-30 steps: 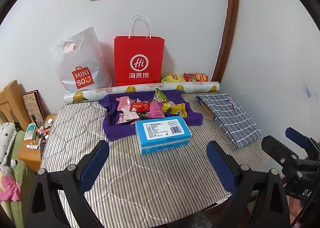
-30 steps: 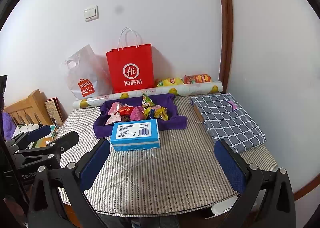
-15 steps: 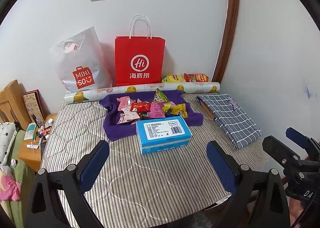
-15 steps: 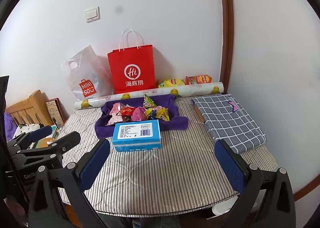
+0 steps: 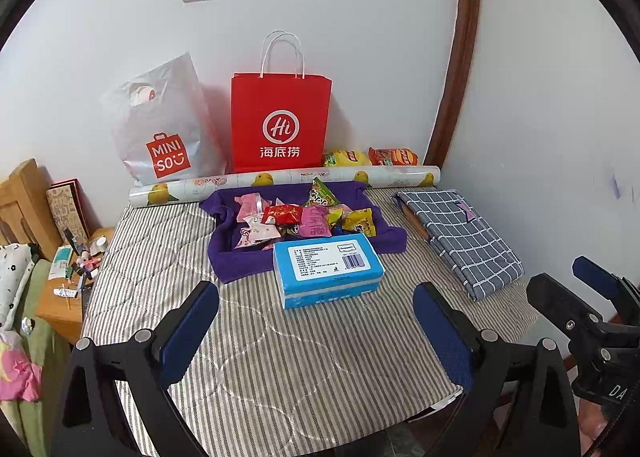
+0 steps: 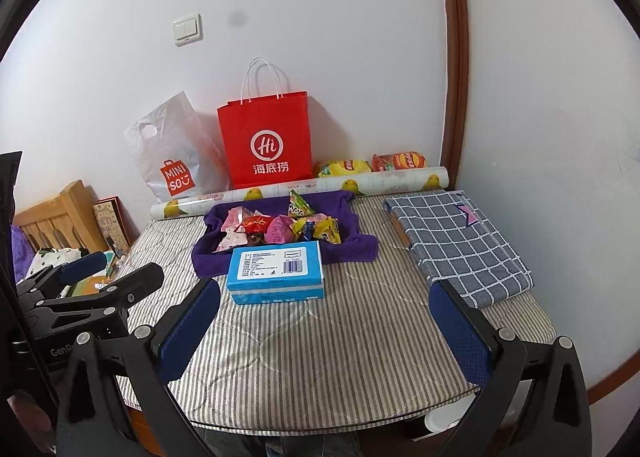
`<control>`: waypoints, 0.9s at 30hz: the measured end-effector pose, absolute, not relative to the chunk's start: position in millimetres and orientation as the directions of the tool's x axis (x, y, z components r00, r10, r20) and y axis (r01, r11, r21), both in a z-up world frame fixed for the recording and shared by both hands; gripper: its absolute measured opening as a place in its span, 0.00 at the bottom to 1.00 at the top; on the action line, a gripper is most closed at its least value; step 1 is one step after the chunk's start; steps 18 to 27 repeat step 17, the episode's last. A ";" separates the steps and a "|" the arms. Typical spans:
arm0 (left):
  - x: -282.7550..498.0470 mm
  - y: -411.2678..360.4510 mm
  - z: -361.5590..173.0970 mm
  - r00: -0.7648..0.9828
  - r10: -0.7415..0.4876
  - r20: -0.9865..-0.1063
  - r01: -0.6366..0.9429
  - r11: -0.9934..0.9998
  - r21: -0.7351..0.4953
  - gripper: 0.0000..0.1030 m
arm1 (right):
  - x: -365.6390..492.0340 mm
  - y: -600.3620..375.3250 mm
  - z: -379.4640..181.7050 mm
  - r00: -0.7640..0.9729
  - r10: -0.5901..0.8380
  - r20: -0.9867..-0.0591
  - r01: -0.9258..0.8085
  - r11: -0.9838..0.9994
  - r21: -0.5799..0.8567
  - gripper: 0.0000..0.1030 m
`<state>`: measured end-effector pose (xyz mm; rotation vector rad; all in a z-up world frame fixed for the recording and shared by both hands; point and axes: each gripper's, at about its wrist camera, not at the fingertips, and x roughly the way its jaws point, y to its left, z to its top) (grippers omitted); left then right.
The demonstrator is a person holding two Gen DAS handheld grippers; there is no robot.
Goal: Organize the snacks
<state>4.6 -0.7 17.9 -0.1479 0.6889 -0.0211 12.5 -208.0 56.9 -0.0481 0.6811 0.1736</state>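
A pile of wrapped snacks (image 5: 304, 215) (image 6: 280, 227) lies on a purple cloth (image 5: 236, 261) (image 6: 208, 257) at the middle back of the striped table. A blue box (image 5: 328, 267) (image 6: 276, 271) sits just in front of the cloth. My left gripper (image 5: 316, 325) is open and empty, held over the table's near part, short of the box. My right gripper (image 6: 324, 321) is open and empty, also short of the box. Each gripper shows at the edge of the other's view.
A red paper bag (image 5: 280, 123) and a white Miniso bag (image 5: 160, 129) lean on the back wall, with two chip bags (image 5: 372, 157) and a patterned roll (image 5: 288, 181). A folded checked cloth (image 5: 460, 235) lies at the right. A cluttered wooden stand (image 5: 60, 297) is left of the table.
Both views have shifted very slightly; the right gripper has edged a little toward the table. Nothing on the table has moved.
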 end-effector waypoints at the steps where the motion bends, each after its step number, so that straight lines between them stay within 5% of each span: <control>1: 4.6 -0.6 17.9 0.772 -0.070 -0.632 -0.029 0.989 -0.144 0.96 | 12.5 -208.0 56.9 0.763 0.144 -0.630 -0.176 0.984 0.012 0.99; 27: 9.0 0.5 13.9 0.771 -0.067 -0.633 -0.037 0.988 -0.150 0.96 | 14.0 -206.5 56.1 0.765 0.150 -0.627 -0.183 0.983 0.012 0.99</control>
